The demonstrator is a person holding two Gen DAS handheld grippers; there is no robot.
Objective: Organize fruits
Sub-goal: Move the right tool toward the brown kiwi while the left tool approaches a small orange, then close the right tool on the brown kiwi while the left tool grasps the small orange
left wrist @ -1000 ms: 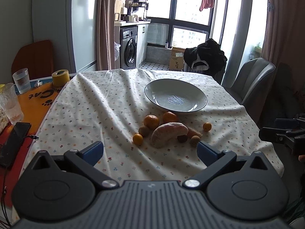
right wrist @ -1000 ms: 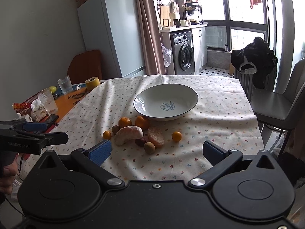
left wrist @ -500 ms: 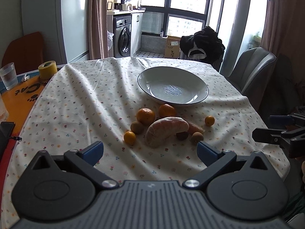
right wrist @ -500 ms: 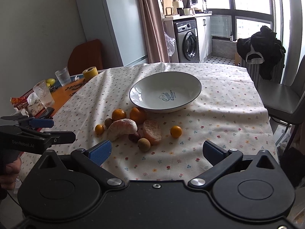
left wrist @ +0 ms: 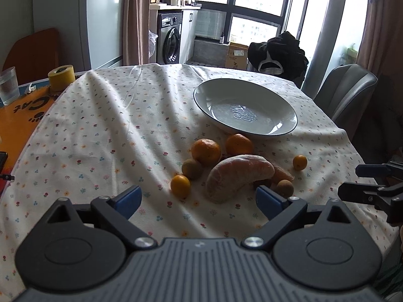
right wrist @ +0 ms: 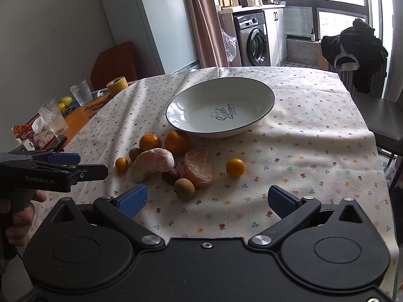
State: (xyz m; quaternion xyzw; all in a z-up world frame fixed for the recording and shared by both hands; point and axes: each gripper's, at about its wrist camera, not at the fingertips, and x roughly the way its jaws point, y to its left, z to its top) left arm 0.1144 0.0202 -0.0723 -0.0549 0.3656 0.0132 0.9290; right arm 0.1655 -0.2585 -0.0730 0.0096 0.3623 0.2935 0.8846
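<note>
A white plate (left wrist: 245,125) (right wrist: 262,93) stands empty on the flowered tablecloth. In front of it lies a cluster of fruit: two mandarins (left wrist: 206,151) (right wrist: 177,142), a peeled pomelo wedge (left wrist: 239,176) (right wrist: 152,162), a second wedge (right wrist: 198,168), small kumquats (left wrist: 180,186) (right wrist: 235,167), brown longans (right wrist: 184,188) and a dark red fruit (right wrist: 170,176). My left gripper (left wrist: 199,201) is open, just short of the pomelo wedge and the near kumquat. My right gripper (right wrist: 206,200) is open too, close before the longan. Neither holds anything.
On the orange table part at the left stand glasses (right wrist: 81,92) (left wrist: 8,85), a yellow tape roll (left wrist: 61,77) (right wrist: 116,85), a phone and snack packets. A grey chair (left wrist: 345,93) stands at the right side. The table's near edge lies under both grippers.
Both grippers have come forward and lower toward the fruit cluster, which now looks larger. Both stayed open. The fruit and the plate have not moved.
</note>
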